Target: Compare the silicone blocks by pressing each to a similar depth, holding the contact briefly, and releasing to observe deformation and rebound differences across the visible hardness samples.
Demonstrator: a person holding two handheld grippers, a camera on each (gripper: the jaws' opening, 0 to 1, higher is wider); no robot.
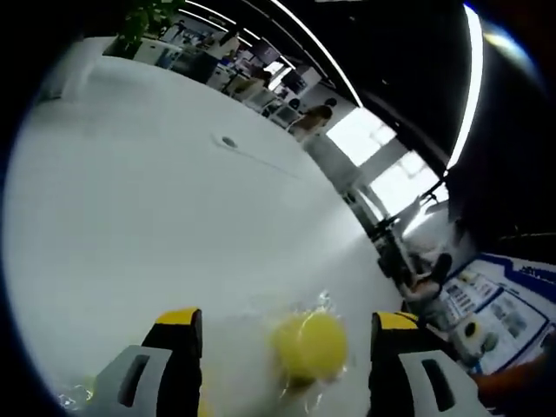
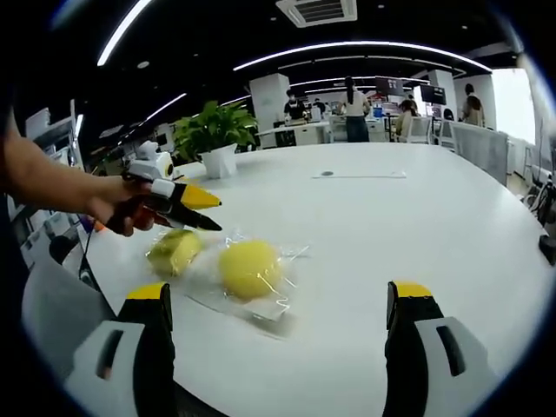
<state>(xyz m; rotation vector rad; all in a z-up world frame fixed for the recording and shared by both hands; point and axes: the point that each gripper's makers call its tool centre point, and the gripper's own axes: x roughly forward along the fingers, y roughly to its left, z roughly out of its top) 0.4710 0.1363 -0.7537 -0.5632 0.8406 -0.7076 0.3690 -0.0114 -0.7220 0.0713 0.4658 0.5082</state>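
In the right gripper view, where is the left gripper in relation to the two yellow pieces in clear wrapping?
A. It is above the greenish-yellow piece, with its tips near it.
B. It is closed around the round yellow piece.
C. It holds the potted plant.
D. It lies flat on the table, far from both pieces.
A: the left gripper, held in a hand, hovers just over the greenish-yellow piece, beside the round yellow piece.

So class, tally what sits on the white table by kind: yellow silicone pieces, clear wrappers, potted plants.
Yellow silicone pieces: 2, a round one and a greener one
Clear plastic wrapper: 1
Potted plant: 1
Total: 4
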